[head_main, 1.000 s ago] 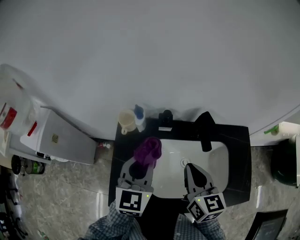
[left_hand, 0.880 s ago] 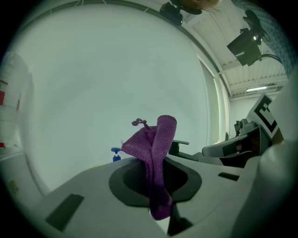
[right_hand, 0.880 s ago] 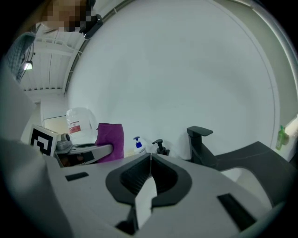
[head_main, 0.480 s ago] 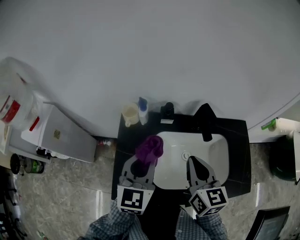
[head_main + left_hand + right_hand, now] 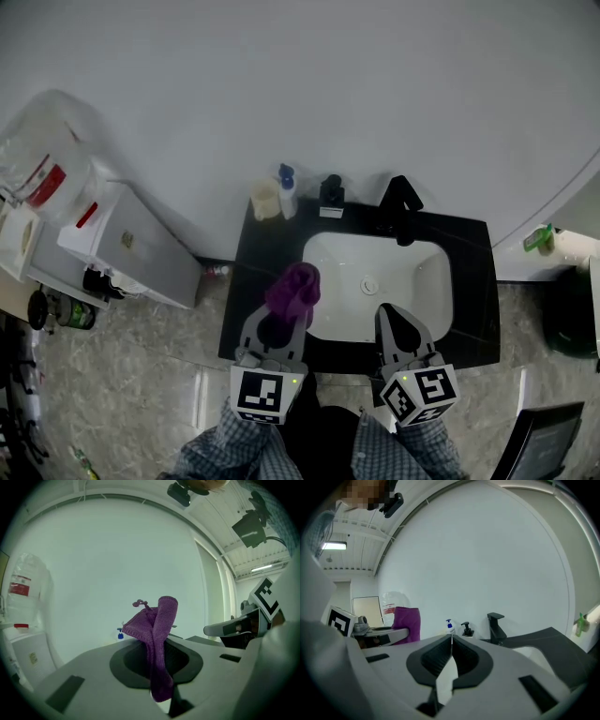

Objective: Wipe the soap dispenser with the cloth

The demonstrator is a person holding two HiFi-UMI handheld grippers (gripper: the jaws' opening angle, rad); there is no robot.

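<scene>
A white soap dispenser with a blue pump (image 5: 286, 192) stands at the back left of the black counter (image 5: 469, 281), next to a black pump dispenser (image 5: 330, 195). Both also show far off in the right gripper view, the white soap dispenser (image 5: 449, 626) to the left of the black pump dispenser (image 5: 466, 629). My left gripper (image 5: 287, 313) is shut on a purple cloth (image 5: 292, 291) over the counter at the basin's left rim. In the left gripper view the purple cloth (image 5: 158, 634) stands up from the left gripper (image 5: 157, 641). My right gripper (image 5: 386, 317) hangs over the basin's front edge, and in its own view the right gripper (image 5: 451, 638) is shut and empty.
A white basin (image 5: 412, 258) is set into the counter, with a black faucet (image 5: 400, 208) behind it and a pale cup (image 5: 265, 200) at the back left. A white cabinet (image 5: 131, 253) stands to the left. A green bottle (image 5: 536, 239) and a dark bin (image 5: 567, 323) are at the right.
Both grippers have drawn back from the dispensers toward the counter's front edge, and the head view has shifted with them. The cloth stays in the left gripper.
</scene>
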